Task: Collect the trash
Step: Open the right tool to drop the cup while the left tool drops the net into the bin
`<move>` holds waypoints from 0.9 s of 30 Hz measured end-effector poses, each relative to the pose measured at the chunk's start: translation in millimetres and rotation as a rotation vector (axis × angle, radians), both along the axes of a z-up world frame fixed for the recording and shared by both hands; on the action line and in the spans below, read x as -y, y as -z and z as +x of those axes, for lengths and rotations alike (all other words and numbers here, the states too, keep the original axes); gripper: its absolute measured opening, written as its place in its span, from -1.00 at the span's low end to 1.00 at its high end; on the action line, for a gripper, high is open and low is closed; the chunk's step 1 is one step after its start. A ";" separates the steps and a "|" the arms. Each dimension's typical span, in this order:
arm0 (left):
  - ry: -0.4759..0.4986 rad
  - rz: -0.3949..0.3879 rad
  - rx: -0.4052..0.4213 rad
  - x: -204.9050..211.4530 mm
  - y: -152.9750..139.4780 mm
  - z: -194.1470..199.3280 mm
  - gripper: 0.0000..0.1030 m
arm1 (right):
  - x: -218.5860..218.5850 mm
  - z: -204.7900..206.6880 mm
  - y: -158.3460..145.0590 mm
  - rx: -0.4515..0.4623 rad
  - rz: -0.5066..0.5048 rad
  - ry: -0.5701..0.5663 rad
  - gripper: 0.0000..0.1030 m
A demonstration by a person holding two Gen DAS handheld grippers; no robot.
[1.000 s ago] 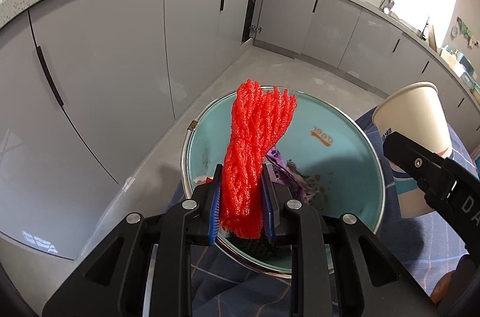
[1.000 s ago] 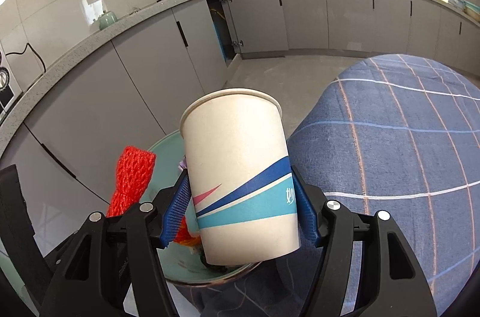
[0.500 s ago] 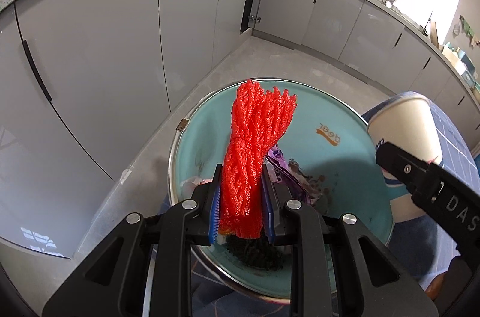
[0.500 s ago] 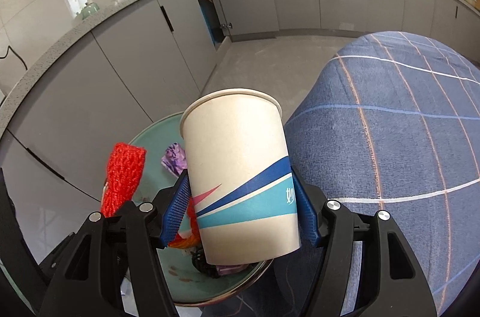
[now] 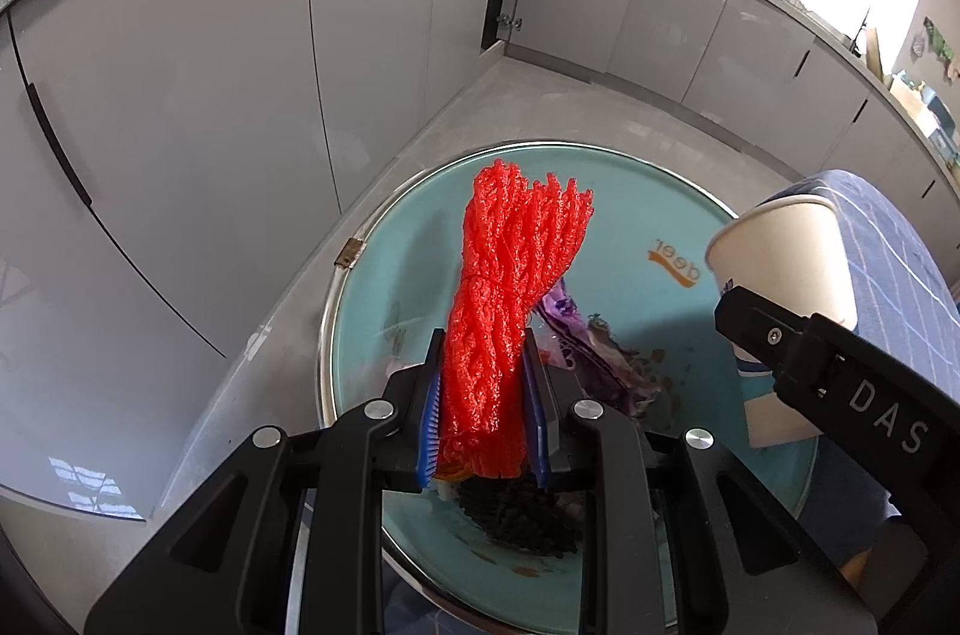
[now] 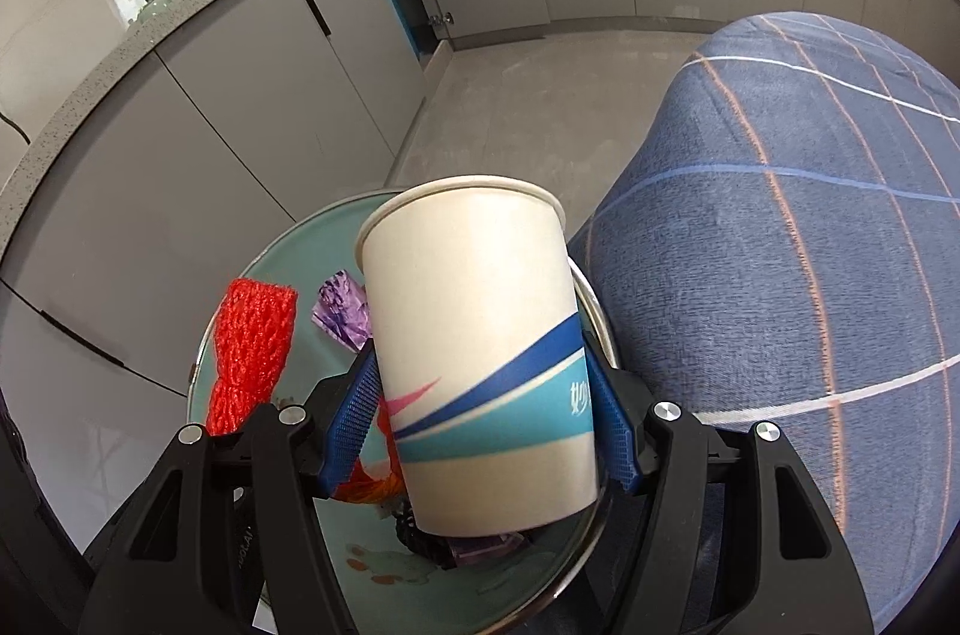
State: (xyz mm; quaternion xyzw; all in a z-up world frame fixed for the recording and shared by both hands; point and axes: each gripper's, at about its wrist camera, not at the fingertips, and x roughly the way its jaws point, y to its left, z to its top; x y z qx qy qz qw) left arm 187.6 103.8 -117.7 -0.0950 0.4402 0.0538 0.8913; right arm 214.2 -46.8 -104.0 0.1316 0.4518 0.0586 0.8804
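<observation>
Trash in hand: red mesh netting (image 5: 513, 317), bunched, long axis running forward along the fingers, clamped between the blue pads of the left gripper (image 5: 483, 422). It hangs directly over the teal bin (image 5: 384, 275), whose open mouth lies below and ahead. Paper cup (image 6: 480, 347), upright and slightly tilted, is pinched at its lower half by the right gripper (image 6: 480, 431), positioned over the bin's right rim beside the blue checked cloth (image 6: 780, 245). 2 items remain unreleased. Purple wrapper (image 5: 579, 341) and dark debris (image 5: 522, 521) already lie inside. Judgement: the netting is better centred; the cup sits nearer the edge.
</observation>
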 end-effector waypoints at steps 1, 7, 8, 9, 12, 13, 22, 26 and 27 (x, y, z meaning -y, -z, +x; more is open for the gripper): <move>0.000 0.000 -0.002 -0.3 1.1 0.9 -0.55 | -0.4 0.2 -0.1 0.000 -0.001 0.001 0.24; 0.009 0.005 -0.010 3.6 4.9 6.1 -0.55 | -3.6 6.1 -0.8 -0.005 -0.001 -0.001 0.25; 0.011 0.005 -0.011 2.5 6.4 5.1 -0.55 | -3.1 7.4 -1.1 -0.005 0.005 -0.008 0.29; 0.011 0.006 -0.012 2.6 6.7 5.5 -0.55 | -4.6 9.3 -2.1 -0.004 0.012 -0.017 0.34; 0.009 0.007 -0.011 1.7 6.4 6.5 -0.55 | -4.2 9.5 -4.9 0.005 0.025 -0.026 0.48; 0.009 0.006 -0.010 1.4 6.6 6.3 -0.55 | -3.1 9.0 -5.6 0.008 0.033 -0.025 0.48; 0.019 0.007 0.002 2.4 3.4 4.5 -0.55 | 23.1 -18.0 -28.2 0.115 0.039 0.015 0.48; 0.044 0.017 0.007 11.7 2.9 2.4 -0.47 | 33.5 -32.6 -31.0 0.155 0.017 0.037 0.48; 0.045 0.025 0.005 13.4 3.0 2.1 -0.11 | 35.4 -34.8 -30.9 0.160 0.013 0.040 0.48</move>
